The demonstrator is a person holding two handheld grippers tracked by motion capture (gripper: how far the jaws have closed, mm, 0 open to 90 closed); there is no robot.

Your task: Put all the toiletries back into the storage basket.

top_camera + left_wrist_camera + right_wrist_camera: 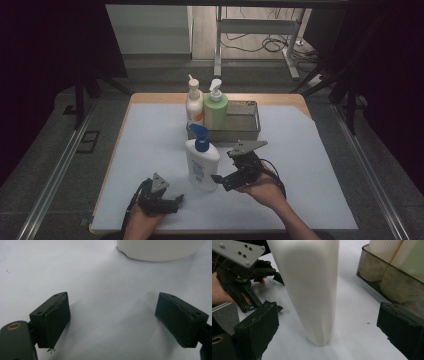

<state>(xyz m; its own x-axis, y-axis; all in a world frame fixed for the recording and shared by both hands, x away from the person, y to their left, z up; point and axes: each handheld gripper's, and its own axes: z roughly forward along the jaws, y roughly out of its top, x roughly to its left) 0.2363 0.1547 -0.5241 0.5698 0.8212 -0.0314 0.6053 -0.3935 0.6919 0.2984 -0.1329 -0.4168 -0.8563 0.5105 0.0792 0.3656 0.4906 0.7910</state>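
We see the bench, covered in white, carrying everything. Beyond the right hand-held gripper sits a clear tray with a cream pump bottle and a green pump bottle standing in its near-left end. Just ahead of the right hand-held gripper stands the white bottle with the blue pump, upright on the bench; in the right gripper view its body rises between the two jaws, which stand wide on either side without touching it. The left hand-held gripper lies low on the bench, below and to the left of the bottle, its jaws wide apart over bare white surface, the bottle's base just ahead of them.
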